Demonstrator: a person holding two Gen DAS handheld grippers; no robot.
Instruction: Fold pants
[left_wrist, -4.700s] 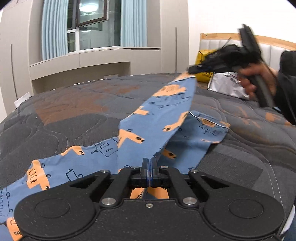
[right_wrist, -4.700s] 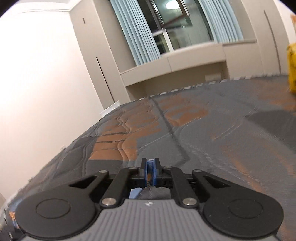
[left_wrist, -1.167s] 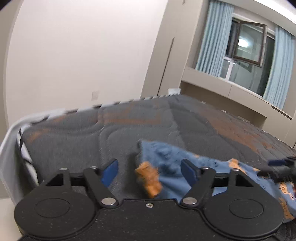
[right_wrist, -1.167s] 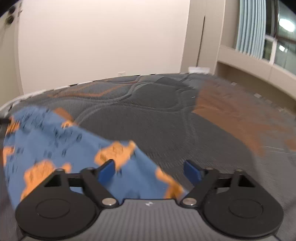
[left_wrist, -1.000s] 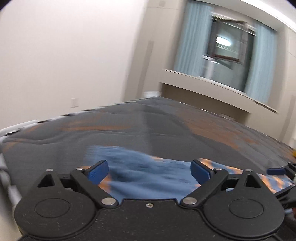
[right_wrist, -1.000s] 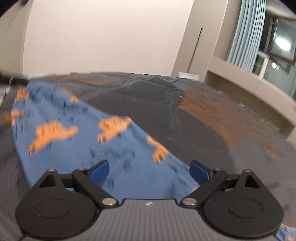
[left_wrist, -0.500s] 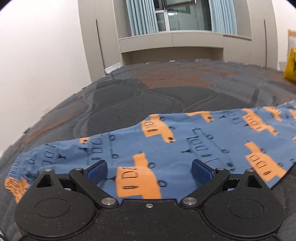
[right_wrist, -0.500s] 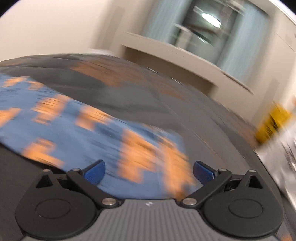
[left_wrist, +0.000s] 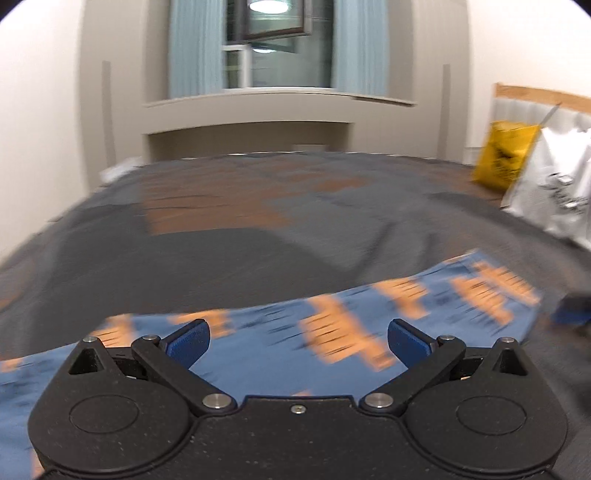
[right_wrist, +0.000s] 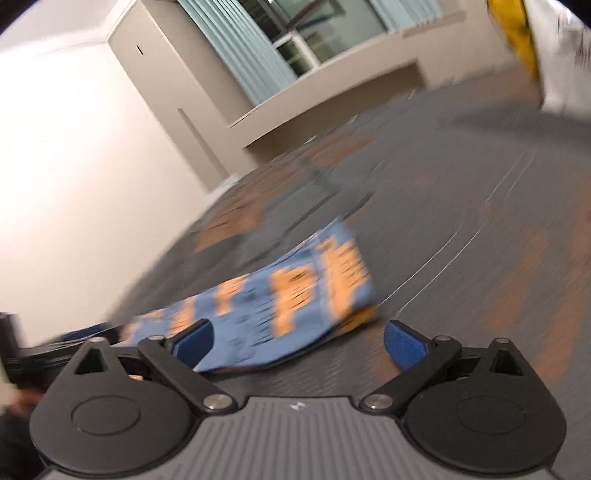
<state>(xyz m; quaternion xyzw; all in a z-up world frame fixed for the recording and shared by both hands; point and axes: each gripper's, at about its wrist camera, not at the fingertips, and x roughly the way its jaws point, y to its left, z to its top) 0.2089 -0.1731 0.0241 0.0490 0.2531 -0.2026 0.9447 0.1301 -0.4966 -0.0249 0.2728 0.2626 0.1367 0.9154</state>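
The blue pants with orange prints (left_wrist: 332, 332) lie flat in a long band on the grey quilted bed (left_wrist: 258, 243), folded lengthwise. My left gripper (left_wrist: 297, 341) is open and empty just above the middle of the band. My right gripper (right_wrist: 297, 341) is open and empty near the band's right end (right_wrist: 295, 291), which lies a little left of its centre. The right gripper's blue tip (left_wrist: 570, 315) shows at the right edge of the left wrist view. Both views are blurred by motion.
A yellow bag (left_wrist: 504, 155) and a white printed bag (left_wrist: 554, 188) lean at the bed's headboard on the right. A window with blue curtains (left_wrist: 273, 44) and a beige ledge stand beyond the bed. A white wall is at left.
Both open grippers have swung to the right along the laid-down pants. The left view now faces the window and bags; the right gripper has tilted and reached the band's right end.
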